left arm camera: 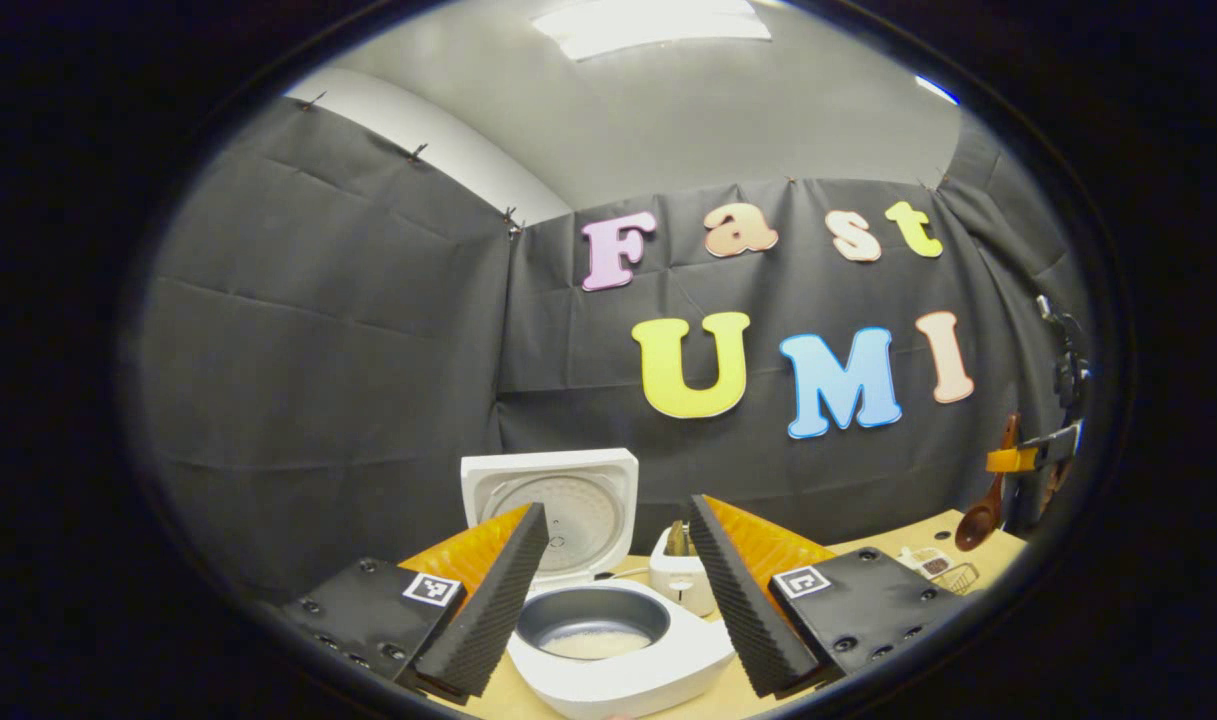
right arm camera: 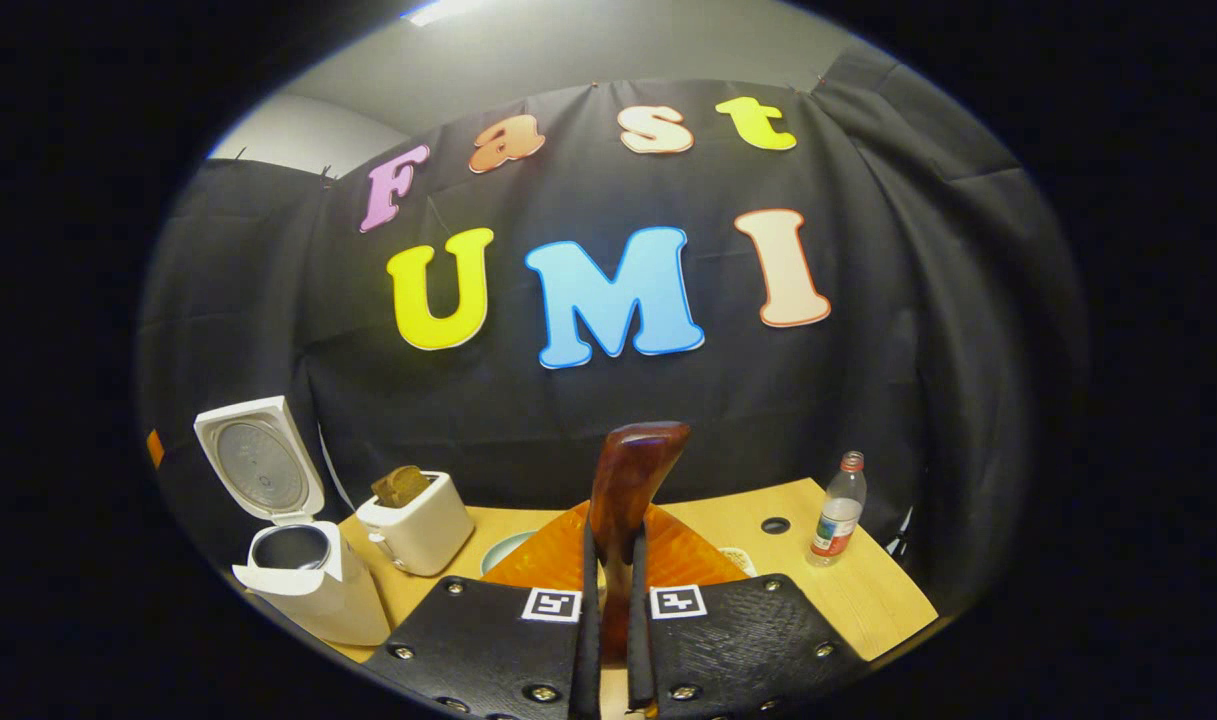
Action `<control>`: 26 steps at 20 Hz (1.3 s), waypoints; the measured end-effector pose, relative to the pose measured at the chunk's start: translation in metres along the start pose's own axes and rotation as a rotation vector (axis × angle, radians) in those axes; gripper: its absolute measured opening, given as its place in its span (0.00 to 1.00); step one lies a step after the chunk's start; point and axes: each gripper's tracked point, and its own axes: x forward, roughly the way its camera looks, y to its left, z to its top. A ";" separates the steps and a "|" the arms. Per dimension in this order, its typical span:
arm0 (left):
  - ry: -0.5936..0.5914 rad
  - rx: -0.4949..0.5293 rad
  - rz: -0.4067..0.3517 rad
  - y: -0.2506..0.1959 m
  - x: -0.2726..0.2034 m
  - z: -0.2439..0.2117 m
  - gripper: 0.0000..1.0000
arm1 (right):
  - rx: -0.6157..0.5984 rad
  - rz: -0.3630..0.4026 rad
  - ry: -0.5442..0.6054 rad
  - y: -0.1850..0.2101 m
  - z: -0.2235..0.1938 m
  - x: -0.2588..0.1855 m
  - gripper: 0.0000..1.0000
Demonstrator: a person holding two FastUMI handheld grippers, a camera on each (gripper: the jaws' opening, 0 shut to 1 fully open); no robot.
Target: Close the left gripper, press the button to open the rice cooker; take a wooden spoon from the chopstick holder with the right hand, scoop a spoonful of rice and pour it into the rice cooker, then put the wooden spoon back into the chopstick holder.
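Right hand-held gripper [right arm camera: 608, 600] clamps wooden spoon [right arm camera: 628, 480] | rice cooker [right arm camera: 303, 575] far left

We see a white rice cooker [left arm camera: 623, 660] with a grey inner pot, pale rice at its bottom. The wooden spoon [right arm camera: 628, 480] is glossy reddish-brown. Far left, the toaster [right arm camera: 423, 530] is white; the table [right arm camera: 868, 590] is light tan; the bottle [right arm camera: 836, 520] has a red label.
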 end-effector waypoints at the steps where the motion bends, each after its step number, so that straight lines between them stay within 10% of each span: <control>1: -0.001 0.006 -0.001 -0.002 -0.001 0.001 0.92 | 0.011 -0.013 0.015 -0.008 -0.009 0.002 0.11; 22: 0.040 0.036 0.079 0.016 -0.013 -0.007 1.00 | 0.169 -0.127 0.231 -0.073 -0.124 0.020 0.25; 24: 0.045 0.033 0.081 0.018 -0.006 -0.007 0.98 | 0.152 -0.150 0.199 -0.078 -0.109 0.014 0.57; 25: 0.045 0.034 0.080 0.018 -0.001 -0.006 1.00 | 0.135 -0.166 0.172 -0.082 -0.096 0.006 1.00; 26: 0.042 0.036 0.084 0.020 0.005 -0.004 0.98 | 0.116 -0.181 0.137 -0.085 -0.084 0.002 1.00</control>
